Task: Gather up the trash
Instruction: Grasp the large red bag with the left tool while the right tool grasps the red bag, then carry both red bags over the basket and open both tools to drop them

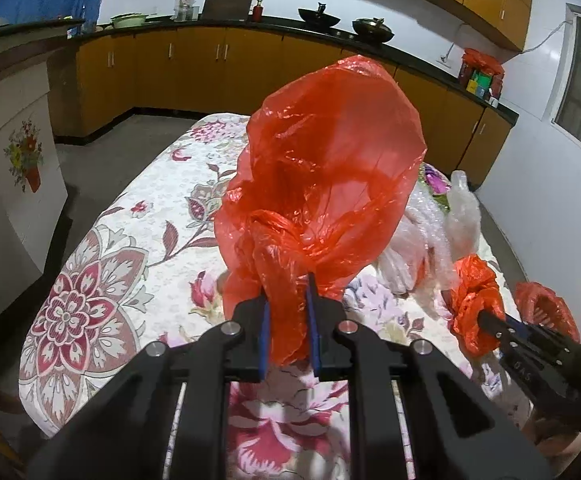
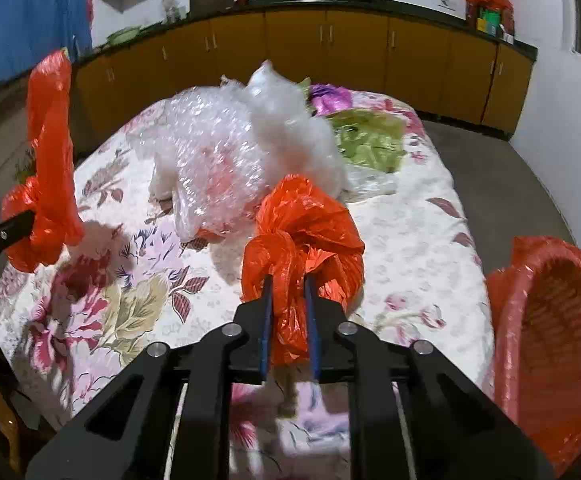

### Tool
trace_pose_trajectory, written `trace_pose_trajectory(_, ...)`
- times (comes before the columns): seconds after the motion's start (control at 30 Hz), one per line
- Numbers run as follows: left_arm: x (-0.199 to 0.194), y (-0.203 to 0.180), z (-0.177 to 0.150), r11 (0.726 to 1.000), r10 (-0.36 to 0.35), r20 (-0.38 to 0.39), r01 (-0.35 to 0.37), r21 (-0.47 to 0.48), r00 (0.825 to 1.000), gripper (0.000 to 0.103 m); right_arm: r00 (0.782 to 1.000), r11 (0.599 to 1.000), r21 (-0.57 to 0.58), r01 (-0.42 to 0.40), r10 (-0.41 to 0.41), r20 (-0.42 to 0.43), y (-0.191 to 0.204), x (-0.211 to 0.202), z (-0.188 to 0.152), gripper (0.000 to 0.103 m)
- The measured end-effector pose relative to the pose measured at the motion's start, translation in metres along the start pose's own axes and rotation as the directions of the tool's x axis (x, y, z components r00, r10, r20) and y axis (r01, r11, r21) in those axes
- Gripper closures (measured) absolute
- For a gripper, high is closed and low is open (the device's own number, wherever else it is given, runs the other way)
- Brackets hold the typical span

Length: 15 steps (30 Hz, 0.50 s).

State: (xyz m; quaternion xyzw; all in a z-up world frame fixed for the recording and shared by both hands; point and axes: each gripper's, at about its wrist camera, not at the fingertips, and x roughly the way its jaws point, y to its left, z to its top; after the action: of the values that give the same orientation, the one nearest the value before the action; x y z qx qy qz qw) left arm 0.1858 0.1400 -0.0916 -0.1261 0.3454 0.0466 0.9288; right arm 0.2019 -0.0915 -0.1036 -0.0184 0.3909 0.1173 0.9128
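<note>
My left gripper [image 1: 288, 284] is shut on the twisted neck of a big red plastic bag [image 1: 330, 168], which billows up over the floral-cloth table [image 1: 130, 240]. The same bag [image 2: 50, 140] hangs at the left of the right wrist view, with the left gripper [image 2: 30, 220] under it. My right gripper [image 2: 288, 284] is shut on a smaller crumpled red bag [image 2: 306, 224], just above the cloth [image 2: 410, 240]. From the left wrist that crumpled bag [image 1: 474, 304] and the right gripper [image 1: 484, 314] show at the right.
A pile of bubble wrap [image 2: 210, 148] lies mid-table, with a green bag [image 2: 370, 140] and a purple wrapper [image 2: 330, 98] behind it. A red basket lined with red plastic [image 2: 506, 320] stands off the table's right edge. Kitchen cabinets [image 2: 330, 48] run along the far wall.
</note>
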Motion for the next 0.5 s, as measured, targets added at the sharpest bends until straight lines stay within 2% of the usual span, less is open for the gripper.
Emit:
trace_pose_trajectory(0.13,-0.006,-0.01,0.001,1.0,-0.021,0.012,0.021,0.012,1.0,0.087,0.999,0.998,0.064,-0.01,0.008,0.031,-0.023,-0.021,-0.005,0.091)
trace_pose_trajectory(0.33,-0.014,-0.033,0.003,0.996,-0.071,0.02,0.07,0.052,0.997,0.088,0.997,0.991,0.131,0.011,-0.022,0.079,-0.054,-0.056,-0.01,0.091)
trace_pose_trajectory(0.43,-0.016,-0.048,0.002,0.992,-0.105,0.017,0.103,0.078,0.994,0.092,0.993,0.986,0.166,0.032,-0.05,0.108,-0.072,-0.078,-0.014,0.091)
trace_pose_trajectory(0.47,-0.016,-0.054,0.001,0.99,-0.112,0.017,0.11,0.085,0.994,0.099,0.992,0.983,0.177,0.04,-0.06,0.113,-0.076,-0.081,-0.015,0.091)
trace_pose_trajectory(0.5,-0.015,-0.06,-0.001,0.99,-0.103,0.017,0.101,0.098,0.995,0.101,0.991,0.981,0.187,0.044,-0.067,0.116,-0.08,-0.084,-0.015,0.091)
